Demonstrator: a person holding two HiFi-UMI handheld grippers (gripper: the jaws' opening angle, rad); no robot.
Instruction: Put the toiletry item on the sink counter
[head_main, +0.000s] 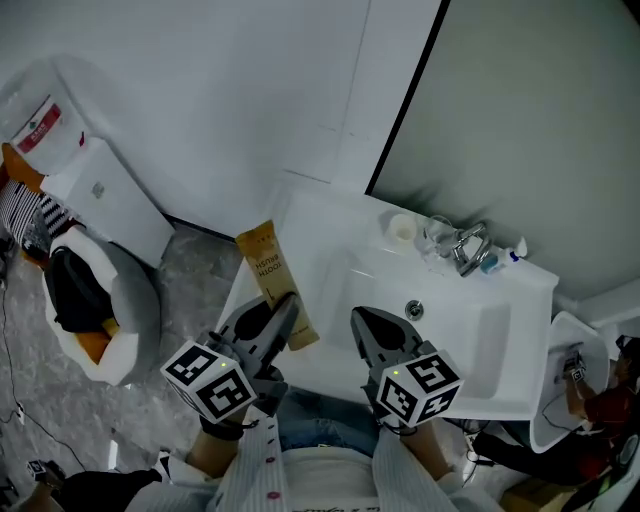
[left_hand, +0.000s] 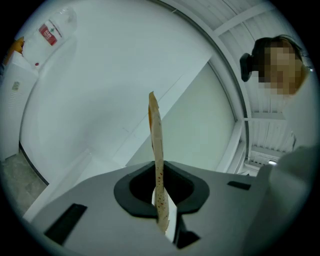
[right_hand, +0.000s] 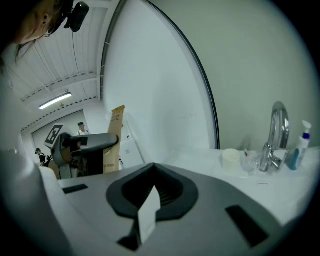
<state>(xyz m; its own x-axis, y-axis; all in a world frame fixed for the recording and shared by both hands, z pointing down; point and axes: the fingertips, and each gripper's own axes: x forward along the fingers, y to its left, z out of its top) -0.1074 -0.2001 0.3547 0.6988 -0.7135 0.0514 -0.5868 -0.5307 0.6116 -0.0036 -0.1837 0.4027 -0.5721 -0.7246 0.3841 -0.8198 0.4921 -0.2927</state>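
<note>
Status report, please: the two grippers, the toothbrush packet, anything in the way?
Left gripper shut on toothbrush packet, by sink counter's left edge. Right gripper shut, empty. Cup and faucet at back, clear.

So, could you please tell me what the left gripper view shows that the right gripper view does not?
Only the left gripper view shows the toothbrush packet edge-on, pinched between the left gripper's fingers, plus a water bottle with a red label. Only the right gripper view shows the faucet, white cup and blue bottle on the sink counter. Both show the packet and the white wall.
</note>
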